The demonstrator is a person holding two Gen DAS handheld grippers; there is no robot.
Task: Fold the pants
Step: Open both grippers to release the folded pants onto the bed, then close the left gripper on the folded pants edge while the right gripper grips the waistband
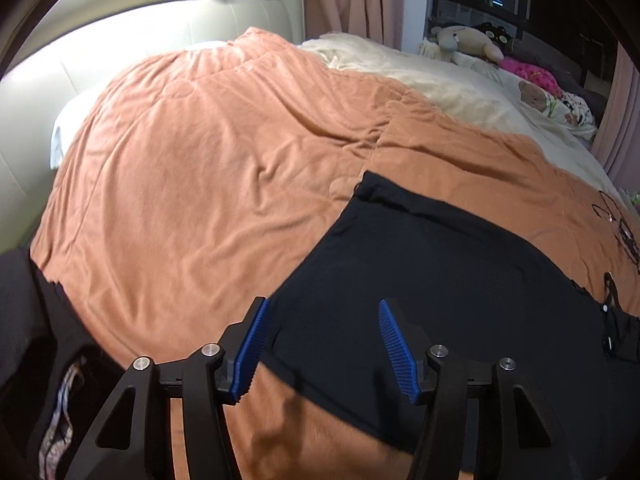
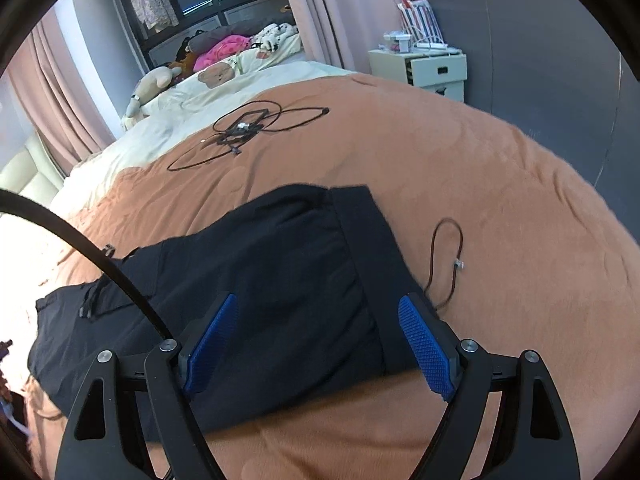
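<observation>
A: Where are the pants (image 2: pixel 280 280) lying?

B: Flat on the orange blanket (image 1: pixel 200 180) over the bed, already doubled into a dark slab. The waistband end is towards the right, next to a thin brown cord (image 2: pixel 448 256) that loops just beside it.

A: And the two tools?

B: The left gripper (image 1: pixel 324 346) hangs above the pants with its jaws apart and nothing between them. The right gripper (image 2: pixel 320 346) is the same, jaws wide, empty, over the waistband half.

A: So what's the next fold, as you read it?

B: Probably end over end. I'd take both layers at one short edge, each gripper near a corner, so the top layer doesn't slide off the lower one.

A: Anything to watch?

B: That cord. Pinch clear of it, or it gets dragged along. Lift only just off the blanket, carry the edge across evenly, and line the edges up before letting go.
</observation>
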